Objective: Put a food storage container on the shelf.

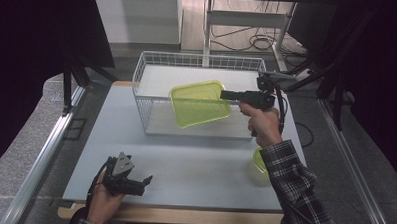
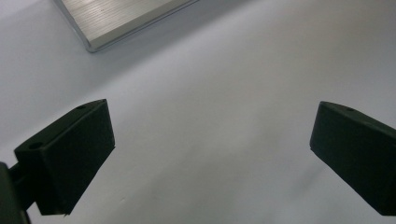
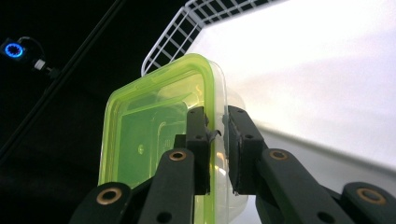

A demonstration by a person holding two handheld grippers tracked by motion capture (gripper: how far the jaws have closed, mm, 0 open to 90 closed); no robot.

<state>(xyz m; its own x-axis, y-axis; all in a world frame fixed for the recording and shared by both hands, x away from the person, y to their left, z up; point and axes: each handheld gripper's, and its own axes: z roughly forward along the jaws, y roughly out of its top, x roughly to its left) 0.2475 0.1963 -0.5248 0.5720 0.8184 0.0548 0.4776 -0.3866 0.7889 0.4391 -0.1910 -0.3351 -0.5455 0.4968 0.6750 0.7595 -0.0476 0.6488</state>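
Above the pale, smooth desk [image 1: 184,166], a translucent green tub [image 1: 201,103] is gripped by the right fingers [image 3: 240,149] over a wire basket [image 1: 147,70]; the left fingers [image 2: 70,158] are spread wide.

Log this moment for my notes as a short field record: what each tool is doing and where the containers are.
right tool: shut on the rim of the green container, held tilted above the wire basket
left tool: open, nothing between its jaws, low over the table
second green container: on the table, partly behind the right sleeve

Left gripper [image 1: 143,182] agape, right gripper [image 1: 226,95] clamped
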